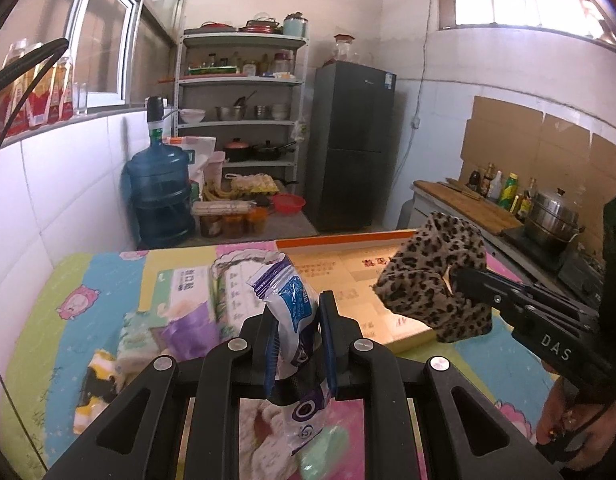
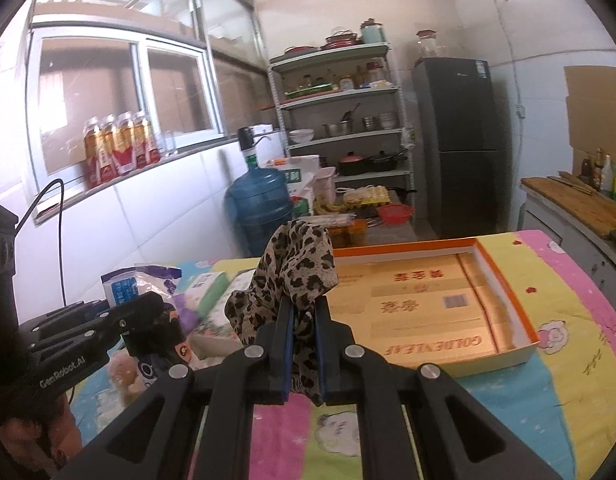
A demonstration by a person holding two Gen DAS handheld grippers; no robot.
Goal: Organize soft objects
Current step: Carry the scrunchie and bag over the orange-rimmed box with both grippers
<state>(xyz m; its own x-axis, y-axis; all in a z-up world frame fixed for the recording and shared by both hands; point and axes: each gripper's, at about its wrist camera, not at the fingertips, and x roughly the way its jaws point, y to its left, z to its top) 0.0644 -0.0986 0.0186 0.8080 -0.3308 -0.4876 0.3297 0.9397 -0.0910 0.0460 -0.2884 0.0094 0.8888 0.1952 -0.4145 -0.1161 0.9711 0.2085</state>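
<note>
My left gripper (image 1: 294,308) is shut on a blue and white plastic packet (image 1: 290,304), lifted above the colourful cloth-covered table (image 1: 104,280). My right gripper (image 2: 302,312) is shut on a bunched leopard-print cloth (image 2: 296,268). In the left wrist view that leopard-print cloth (image 1: 435,276) hangs over the near corner of the shallow orange-rimmed cardboard tray (image 1: 347,276). From the right wrist view the tray (image 2: 503,280) lies just ahead and to the right, and the left gripper (image 2: 160,312) with the packet (image 2: 124,284) is at the left. Several soft packs (image 1: 180,292) lie on the table's left side.
Beyond the table stand a blue water jug (image 1: 160,188), a metal shelf of cookware (image 1: 240,100) and a dark fridge (image 1: 351,144). A counter with bottles and a steel pot (image 1: 551,216) runs along the right. Tiled wall and windowsill bottles (image 2: 120,144) border the left.
</note>
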